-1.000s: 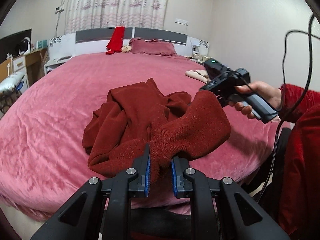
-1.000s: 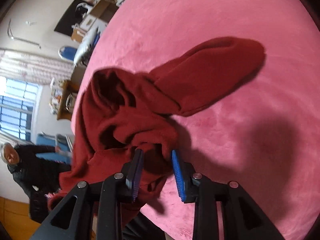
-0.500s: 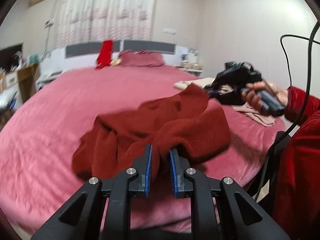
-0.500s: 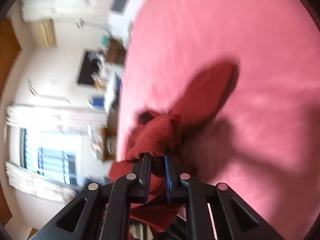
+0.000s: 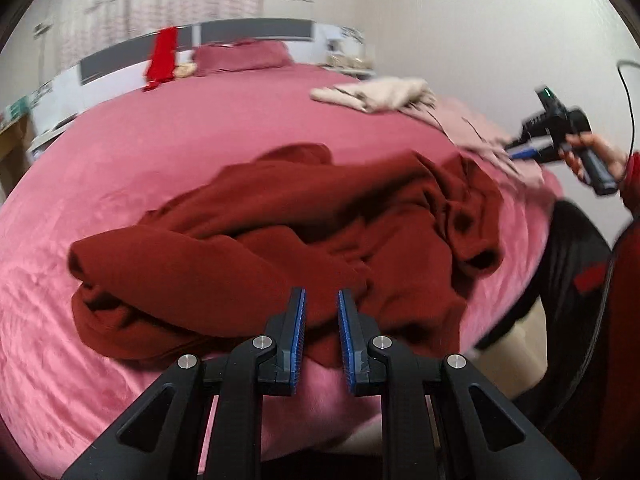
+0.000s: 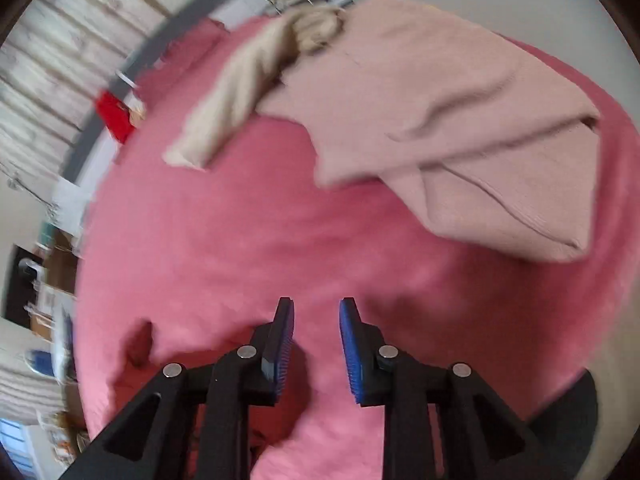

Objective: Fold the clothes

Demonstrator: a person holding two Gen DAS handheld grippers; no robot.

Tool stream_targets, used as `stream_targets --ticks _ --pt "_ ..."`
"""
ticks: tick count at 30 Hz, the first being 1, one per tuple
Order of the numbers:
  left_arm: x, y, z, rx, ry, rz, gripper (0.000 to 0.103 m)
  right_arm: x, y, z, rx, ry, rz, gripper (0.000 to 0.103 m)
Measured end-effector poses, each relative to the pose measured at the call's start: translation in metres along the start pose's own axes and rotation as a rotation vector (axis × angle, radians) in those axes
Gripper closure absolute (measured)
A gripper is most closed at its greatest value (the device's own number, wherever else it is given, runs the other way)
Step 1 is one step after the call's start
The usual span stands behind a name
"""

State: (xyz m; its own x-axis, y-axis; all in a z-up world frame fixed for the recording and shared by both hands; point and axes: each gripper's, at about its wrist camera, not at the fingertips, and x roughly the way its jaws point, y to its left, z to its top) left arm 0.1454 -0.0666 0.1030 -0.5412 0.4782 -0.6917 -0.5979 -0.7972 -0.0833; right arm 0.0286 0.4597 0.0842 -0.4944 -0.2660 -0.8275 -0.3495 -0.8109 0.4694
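Lying: red sweater (image 5: 304, 232) rumpled on the pink bed (image 5: 160, 132), not folded.
Left gripper (image 5: 321, 320): fingers slightly parted at the near hem; possibly touching cloth, view blurred.
Right gripper (image 6: 316, 340): fingers spread, empty, over bare bed near the pale garment (image 6: 440, 120).
Risk: pinching several bunched layers would fold it crooked.

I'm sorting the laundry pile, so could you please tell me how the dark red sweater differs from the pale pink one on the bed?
The dark red sweater lies crumpled in a loose heap; the pale pink sweater lies flatter, with one straight folded edge. The red one sits just ahead of the left tool; the pink one lies farther out, beyond the right tool. Both rest on the pink bedspread.
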Motion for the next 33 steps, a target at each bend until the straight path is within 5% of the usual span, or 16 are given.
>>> stream_targets --ticks 4,7,13,17,19,21,26,29,33 --pt "0.007 -0.017 0.000 0.213 0.043 -0.051 0.085 0.010 0.065 -0.046 -0.411 0.237 0.183 0.075" --pt "0.016 -0.022 0.006 0.306 0.073 -0.071 0.085 0.016 0.121 -0.099 -0.774 0.297 0.208 0.075" --pt "0.031 0.014 0.028 0.223 0.059 0.018 0.085 0.095 0.170 -0.173 -1.139 0.453 0.030 0.075" --pt "0.039 0.042 0.044 0.151 0.046 0.084 0.085 0.108 0.164 -0.195 -1.365 0.396 -0.006 0.076" --pt "0.044 0.057 0.052 0.115 0.040 0.118 0.085 0.101 0.162 -0.182 -1.346 0.402 -0.012 0.100" --pt "0.048 0.071 0.059 0.078 0.033 0.151 0.085 0.091 0.162 -0.161 -1.309 0.383 -0.026 0.102" --pt "0.052 0.110 0.074 -0.027 0.026 0.230 0.085 0.037 0.160 -0.006 -0.994 0.043 -0.107 0.102" --pt "0.051 0.135 0.082 -0.095 0.025 0.277 0.085 -0.004 0.122 0.102 -0.651 -0.217 -0.215 0.097" --pt "0.030 0.120 0.069 -0.026 -0.042 0.197 0.085 -0.024 0.094 0.119 -0.493 -0.182 -0.091 0.076"
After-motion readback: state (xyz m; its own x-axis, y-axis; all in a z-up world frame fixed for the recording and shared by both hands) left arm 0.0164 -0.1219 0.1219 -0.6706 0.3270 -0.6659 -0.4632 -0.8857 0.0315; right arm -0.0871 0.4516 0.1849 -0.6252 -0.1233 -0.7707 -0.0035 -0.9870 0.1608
